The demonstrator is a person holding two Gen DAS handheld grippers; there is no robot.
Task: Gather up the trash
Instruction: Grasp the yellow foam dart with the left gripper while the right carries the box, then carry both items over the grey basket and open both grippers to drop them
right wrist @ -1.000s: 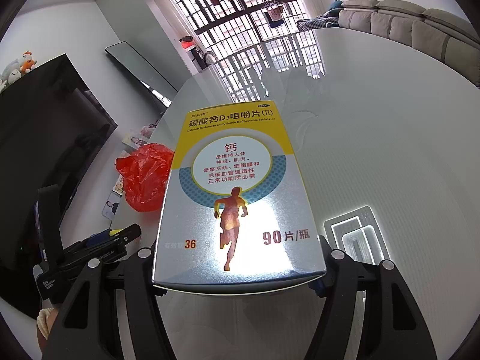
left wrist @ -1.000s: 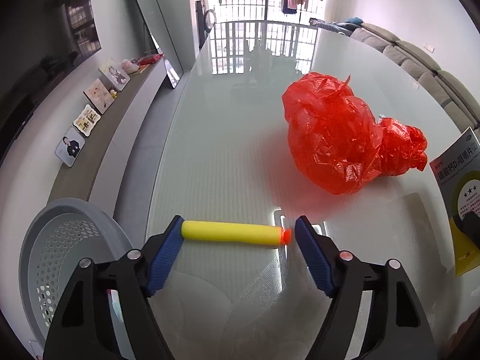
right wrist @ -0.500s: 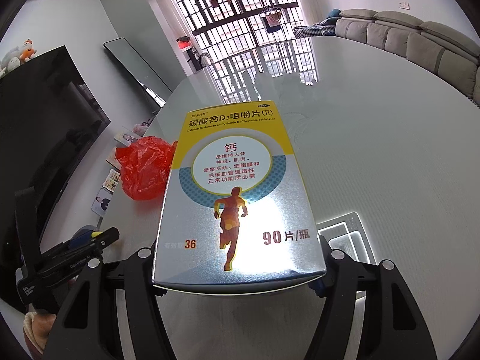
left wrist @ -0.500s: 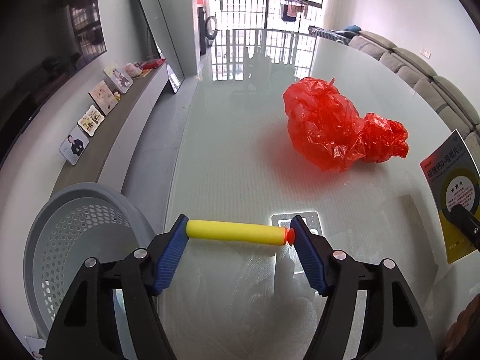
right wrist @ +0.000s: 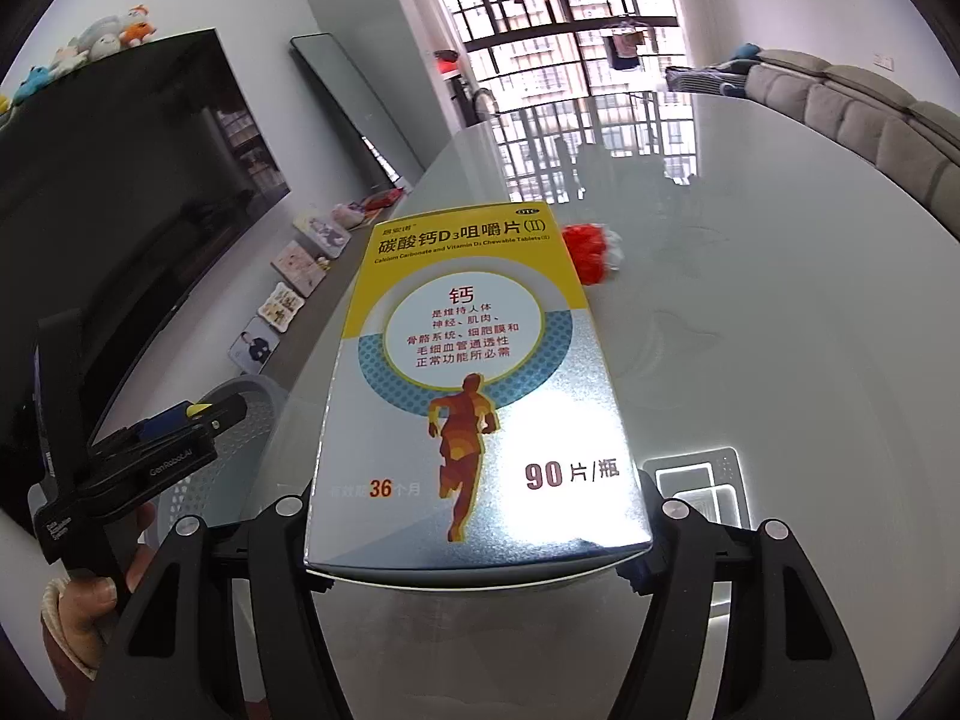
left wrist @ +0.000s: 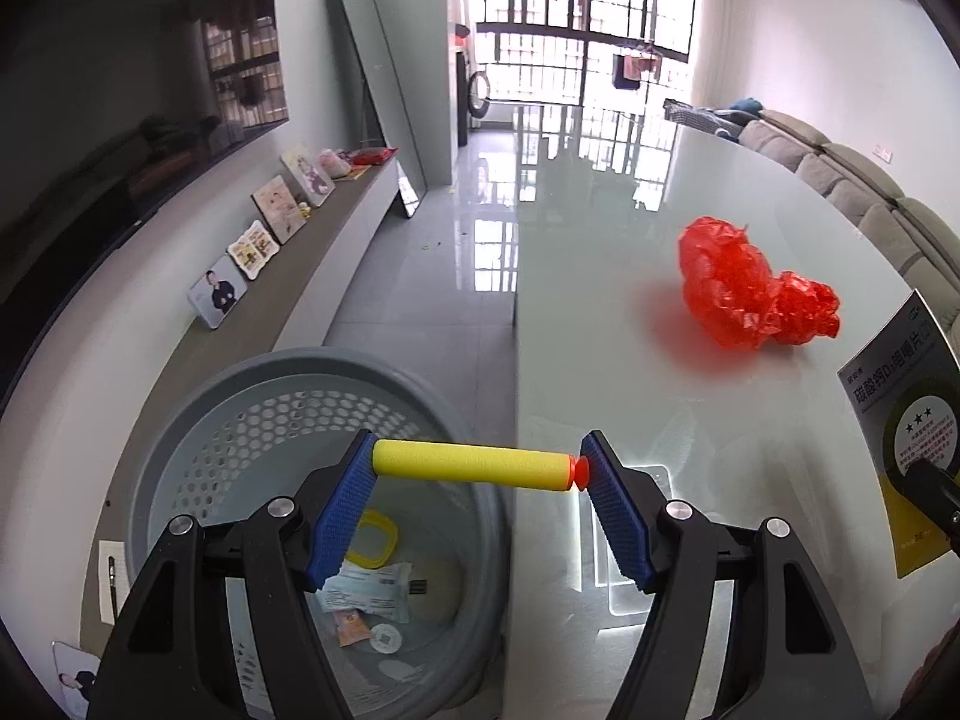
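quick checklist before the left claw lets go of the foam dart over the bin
1. Dart gripped end to end between the left claw pads: ok.
2. Dart fully over the bin: not ok; its orange tip end sits over the table edge.
3. Bin has room: ok; only a few scraps lie at the bottom.
4. Height above the bin rim: cannot tell.
5. Right claw holding the box away from the drop path: ok.
6. Red bag lies on the table, not yet collected: not ok.
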